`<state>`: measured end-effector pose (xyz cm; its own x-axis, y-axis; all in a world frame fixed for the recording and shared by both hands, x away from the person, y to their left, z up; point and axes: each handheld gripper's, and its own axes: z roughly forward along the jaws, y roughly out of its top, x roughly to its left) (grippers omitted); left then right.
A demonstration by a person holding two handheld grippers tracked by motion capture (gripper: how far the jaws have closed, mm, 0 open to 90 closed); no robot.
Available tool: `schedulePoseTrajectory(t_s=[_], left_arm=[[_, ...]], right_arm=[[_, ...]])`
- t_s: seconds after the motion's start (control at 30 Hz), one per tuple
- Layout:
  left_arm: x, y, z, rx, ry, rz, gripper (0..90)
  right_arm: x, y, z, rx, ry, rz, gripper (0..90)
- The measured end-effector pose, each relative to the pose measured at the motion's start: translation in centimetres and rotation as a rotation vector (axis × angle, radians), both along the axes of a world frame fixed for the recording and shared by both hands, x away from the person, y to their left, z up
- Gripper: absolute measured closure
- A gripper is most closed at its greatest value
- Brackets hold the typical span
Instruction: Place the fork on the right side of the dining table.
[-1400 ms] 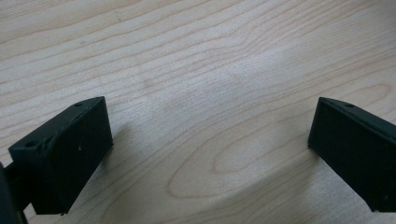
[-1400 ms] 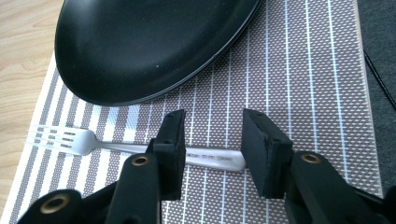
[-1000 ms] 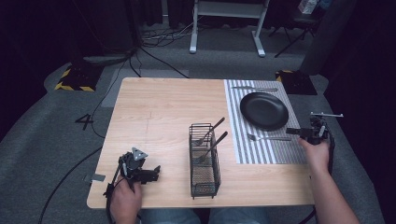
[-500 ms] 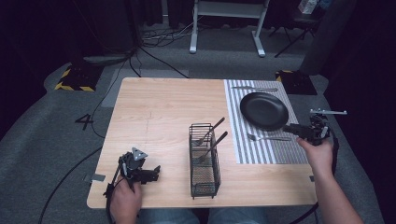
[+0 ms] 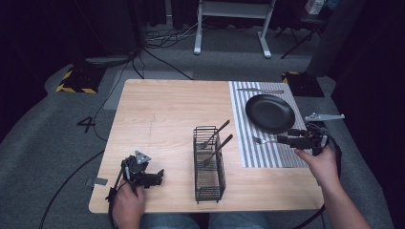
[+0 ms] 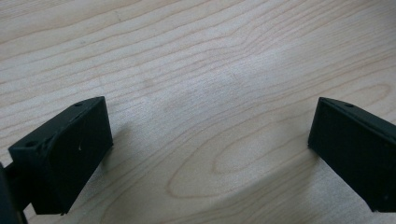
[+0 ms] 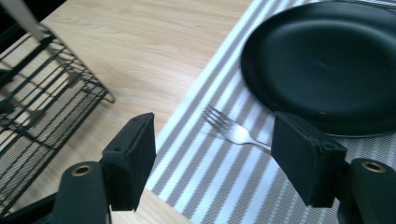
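A silver fork (image 5: 261,140) lies on the striped placemat (image 5: 267,155), just in front of the black plate (image 5: 270,113). My right gripper (image 5: 282,139) hovers over the fork's handle end. Its jaws have just been opening and now stand wide. In the right gripper view the fork (image 7: 231,128) rests on the mat below the right gripper (image 7: 215,154), its handle passing behind one jaw, and neither pad presses on it. My left gripper (image 5: 160,175) rests near the table's front left. In the left gripper view the left gripper (image 6: 210,140) is open over bare wood.
A black wire basket (image 5: 208,164) stands at the front middle of the wooden table (image 5: 162,114) with two utensils leaning in it. A knife (image 5: 260,90) lies on the placemat beyond the plate. In the right gripper view the basket (image 7: 42,107) is to the left.
The right hand has shifted slightly and lifted over the placemat. The fork lies in the same spot. The left gripper has kept still.
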<state>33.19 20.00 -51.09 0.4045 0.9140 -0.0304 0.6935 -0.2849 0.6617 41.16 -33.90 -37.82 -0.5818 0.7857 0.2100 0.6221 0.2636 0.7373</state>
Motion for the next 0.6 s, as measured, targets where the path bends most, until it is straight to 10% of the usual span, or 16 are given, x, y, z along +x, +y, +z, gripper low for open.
schedulePoseTrajectory(t_s=[0.6], left_arm=[[0.0, 0.0, 0.0, 0.001, 0.0, -0.001, 0.0]], right_arm=[[-2.8, 3.1, -0.5, -0.006, 0.048, 0.142, 28.2]])
